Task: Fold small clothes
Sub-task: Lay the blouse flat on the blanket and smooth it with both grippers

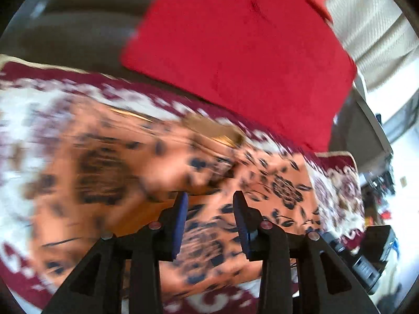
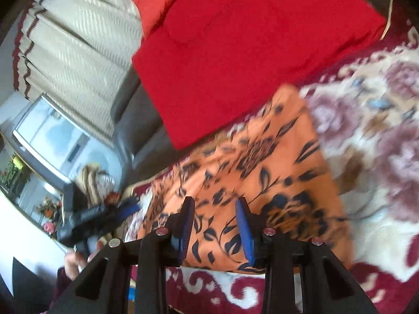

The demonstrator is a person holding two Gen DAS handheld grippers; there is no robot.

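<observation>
Orange cloth (image 2: 251,172) with a dark blue leaf and flower print, the small garment to be folded, lies spread on a maroon and cream floral blanket (image 2: 379,136). Its far edge sits just beside a red cushion (image 2: 235,52), which rests against a dark couch back (image 1: 73,26). The soft, level blanket gives a working surface, which in my judgement explains the garment's position.

Right gripper (image 2: 216,225): blue pads parted, nothing between them, hanging above the near end of the garment. Released.

Left gripper (image 1: 210,222): pads likewise parted with only the printed cloth visible below the gap, nothing pinched. Released. This view is badly smeared, so the lie of the cloth on that side cannot be read with confidence.

In the right wrist view the left tool (image 2: 91,217) and the person's hand (image 2: 76,259) appear at the garment's left end.

Judgement: both tongs stand free, one at each end, suited to taking fresh corners for a fold.
</observation>
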